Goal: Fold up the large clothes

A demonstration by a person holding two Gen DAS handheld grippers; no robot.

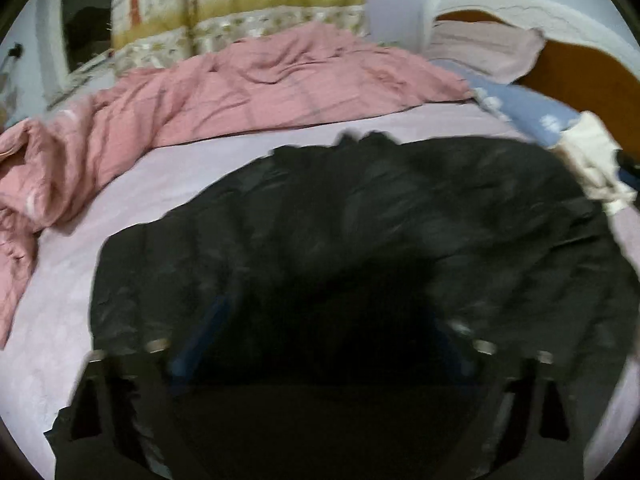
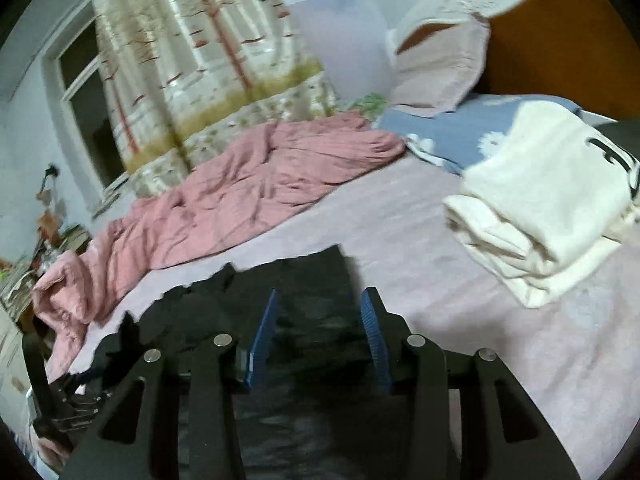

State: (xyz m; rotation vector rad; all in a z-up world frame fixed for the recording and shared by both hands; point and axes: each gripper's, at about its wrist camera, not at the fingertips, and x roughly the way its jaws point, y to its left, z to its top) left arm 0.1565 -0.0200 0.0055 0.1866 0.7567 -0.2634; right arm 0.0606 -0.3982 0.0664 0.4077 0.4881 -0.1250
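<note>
Two grippers are seen over a bed (image 1: 80,280) covered in a pale lilac sheet. At the far left a pink quilt (image 1: 248,84) is bunched along the bed's edge, with a tree-print curtain (image 1: 224,0) behind it and a dark window (image 2: 92,104) beside that. In the middle a black coat (image 1: 360,220) is spread flat on the sheet, wrinkled and shiny. The left gripper (image 1: 324,320) is held low over the coat's near part; its blue fingers (image 1: 208,320) are blurred and dim against the dark cloth, set wide apart, and whether any cloth is pinched cannot be told. In the right wrist view the right gripper (image 2: 320,312) is placed at the coat's (image 2: 296,280) far corner, its blue ribbed fingers (image 2: 266,328) spread apart on either side of the black cloth, not closed on it. To the right a folded cream garment (image 2: 536,208) with black lettering is laid on the sheet, apart from the coat. Behind it a blue flowered pillow (image 2: 472,128) and a pale pink pillow (image 2: 440,68) are propped against a headboard (image 2: 560,40) of orange panel in a white carved frame.
</note>
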